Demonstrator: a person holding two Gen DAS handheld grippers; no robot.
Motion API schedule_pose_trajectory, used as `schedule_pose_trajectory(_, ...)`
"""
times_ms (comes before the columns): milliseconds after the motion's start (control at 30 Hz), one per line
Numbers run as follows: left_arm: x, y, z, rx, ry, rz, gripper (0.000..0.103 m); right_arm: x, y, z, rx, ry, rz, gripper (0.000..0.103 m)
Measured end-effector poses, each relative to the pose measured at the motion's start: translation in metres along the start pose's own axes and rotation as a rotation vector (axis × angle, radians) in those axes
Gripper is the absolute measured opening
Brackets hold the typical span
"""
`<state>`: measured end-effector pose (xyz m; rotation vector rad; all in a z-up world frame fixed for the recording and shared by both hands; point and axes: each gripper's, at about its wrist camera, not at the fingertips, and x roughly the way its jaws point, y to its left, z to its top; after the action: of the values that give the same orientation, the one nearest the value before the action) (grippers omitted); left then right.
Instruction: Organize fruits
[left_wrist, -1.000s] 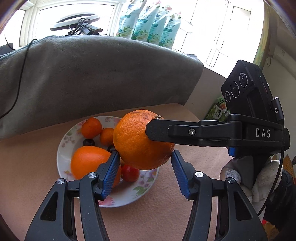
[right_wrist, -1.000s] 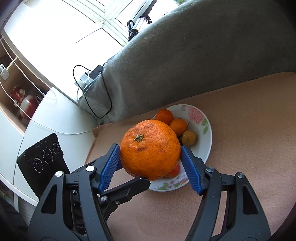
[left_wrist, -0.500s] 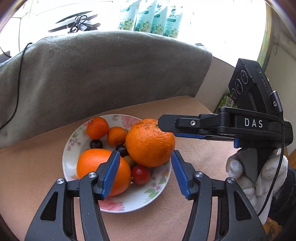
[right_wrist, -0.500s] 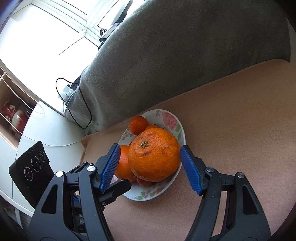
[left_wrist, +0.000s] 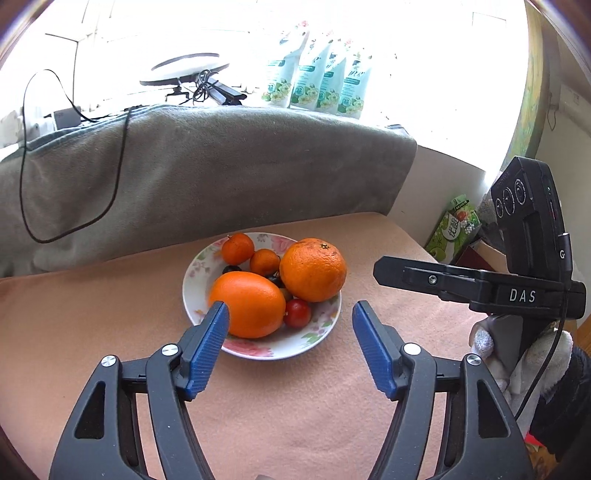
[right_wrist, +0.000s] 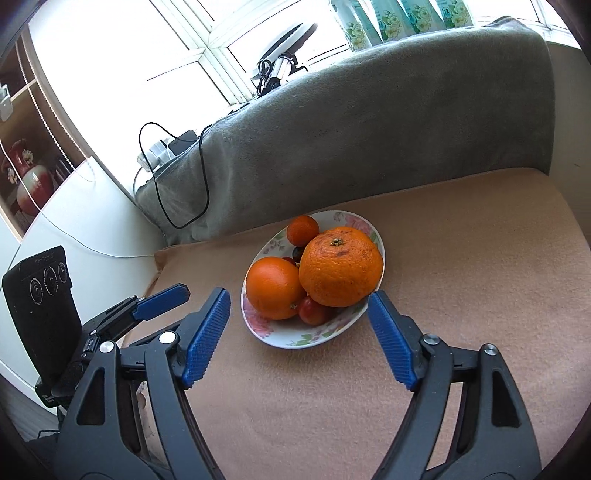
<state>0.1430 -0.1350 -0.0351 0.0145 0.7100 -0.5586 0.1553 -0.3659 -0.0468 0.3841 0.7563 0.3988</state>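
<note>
Fruit fills the floral plate (left_wrist: 321, 334) on the tan cloth (right_wrist: 461, 280): the large orange (right_wrist: 340, 266) sits stem-end up, nearly round, against a smaller orange (right_wrist: 274, 288) and red tomato (left_wrist: 297, 313), while the right gripper (right_wrist: 298, 338) and left gripper (left_wrist: 290, 347) hang spread, gripping nothing.

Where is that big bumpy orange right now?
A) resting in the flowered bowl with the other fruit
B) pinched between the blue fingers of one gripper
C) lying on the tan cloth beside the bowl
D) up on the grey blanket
A: the big orange sits in the flowered bowl against the smooth orange, and the right gripper is open, holding nothing.
</note>
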Motion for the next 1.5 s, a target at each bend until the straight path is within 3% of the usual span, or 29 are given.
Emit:
schedule_pose_trajectory(267,-0.032,-0.005,-0.017,-0.022,-0.026,0.099,0.078,-0.034,0.038,-0.027,-0.179,-0.047,-0.239,0.086)
schedule_pose_trajectory(433,-0.046,-0.001,-0.029,-0.053,-0.036,0.165,0.078,-0.051,0.048,-0.044,-0.219,-0.077,-0.316,0.089)
schedule_pose_trajectory(500,-0.05,0.0,-0.034,-0.057,-0.038,0.196,0.078,-0.058,0.049,-0.05,-0.21,-0.096,-0.329,0.096)
schedule_pose_trajectory(633,-0.053,0.002,-0.04,-0.061,-0.036,0.235,0.078,-0.068,0.052,-0.059,-0.204,-0.134,-0.365,0.098)
schedule_pose_trajectory(1500,-0.061,0.006,-0.046,-0.085,-0.027,0.25,0.078,-0.062,0.056,-0.07,-0.2,-0.111,-0.377,0.098)
